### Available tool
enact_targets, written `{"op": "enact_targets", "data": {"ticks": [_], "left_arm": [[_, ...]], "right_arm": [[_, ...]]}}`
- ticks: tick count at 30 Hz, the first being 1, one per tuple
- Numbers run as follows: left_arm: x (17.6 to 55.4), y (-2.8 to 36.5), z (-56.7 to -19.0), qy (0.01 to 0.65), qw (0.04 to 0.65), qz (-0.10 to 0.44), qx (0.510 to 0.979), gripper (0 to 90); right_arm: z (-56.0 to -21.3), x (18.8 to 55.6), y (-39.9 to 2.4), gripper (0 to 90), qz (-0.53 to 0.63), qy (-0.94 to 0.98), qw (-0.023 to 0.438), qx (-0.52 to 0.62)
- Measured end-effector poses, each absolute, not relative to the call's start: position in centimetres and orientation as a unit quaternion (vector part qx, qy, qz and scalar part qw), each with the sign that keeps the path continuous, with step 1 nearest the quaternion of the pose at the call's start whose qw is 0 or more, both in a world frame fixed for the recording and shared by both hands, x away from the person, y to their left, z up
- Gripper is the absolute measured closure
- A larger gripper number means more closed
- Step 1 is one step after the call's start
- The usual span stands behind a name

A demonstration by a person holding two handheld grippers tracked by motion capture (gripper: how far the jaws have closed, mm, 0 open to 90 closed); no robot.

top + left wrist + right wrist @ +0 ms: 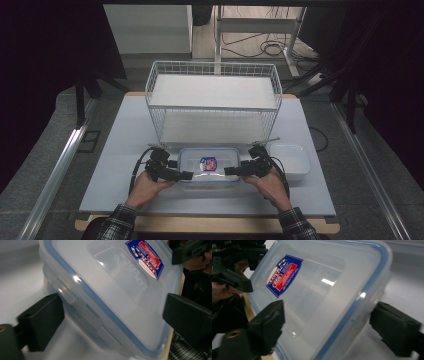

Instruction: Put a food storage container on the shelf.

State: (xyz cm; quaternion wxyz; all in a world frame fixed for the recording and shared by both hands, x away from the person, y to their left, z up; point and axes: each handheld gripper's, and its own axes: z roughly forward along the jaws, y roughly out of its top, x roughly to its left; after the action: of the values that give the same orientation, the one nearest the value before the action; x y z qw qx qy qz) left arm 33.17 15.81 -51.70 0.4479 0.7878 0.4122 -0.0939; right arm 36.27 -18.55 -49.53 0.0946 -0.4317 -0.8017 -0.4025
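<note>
Grey tabletop (120, 150), wire rack behind.
Left gripper (186, 175) and right gripper (230, 171) flank a clear lidded plastic box (208, 165), jaws spread apart astride its ends.

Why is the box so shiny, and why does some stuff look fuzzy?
Left gripper view: a lamp glints on the box rim, and the near tongs look soft. Right gripper view: bright glare on the lid, edges blurry. High view: sharp table, dark room around.

Glossy translucent plastic container (209, 166); white wire rack (212, 100); matt black tools.
</note>
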Motion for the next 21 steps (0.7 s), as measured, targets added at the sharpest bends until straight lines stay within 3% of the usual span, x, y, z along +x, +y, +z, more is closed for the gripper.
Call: {"op": "enact_targets", "data": {"ticks": [3, 5, 6, 11, 21], "left_arm": [[32.7, 16.2, -51.3, 0.411, 0.453, -0.087, 0.786, 14.6], [32.2, 16.7, -50.9, 0.416, 0.46, -0.081, 0.78, 27.4], [31.8, 16.9, -50.8, 0.417, 0.467, -0.079, 0.776, 27.4], [30.0, 18.0, -50.7, 0.415, 0.51, -0.08, 0.749, 48.6], [29.4, 17.5, -50.3, 0.425, 0.51, -0.06, 0.745, 49.0]], "right_arm": [[-49.3, 36.0, -18.9, 24.7, -0.405, -0.796, 0.097, -0.438], [-48.5, 35.3, -19.5, 34.8, -0.412, -0.794, 0.09, -0.438], [-48.5, 35.3, -19.5, 34.8, -0.412, -0.794, 0.09, -0.438], [-48.1, 33.4, -21.1, 50.6, -0.447, -0.779, 0.096, -0.429], [-47.7, 31.7, -21.0, 51.4, -0.45, -0.783, 0.06, -0.426]]}}
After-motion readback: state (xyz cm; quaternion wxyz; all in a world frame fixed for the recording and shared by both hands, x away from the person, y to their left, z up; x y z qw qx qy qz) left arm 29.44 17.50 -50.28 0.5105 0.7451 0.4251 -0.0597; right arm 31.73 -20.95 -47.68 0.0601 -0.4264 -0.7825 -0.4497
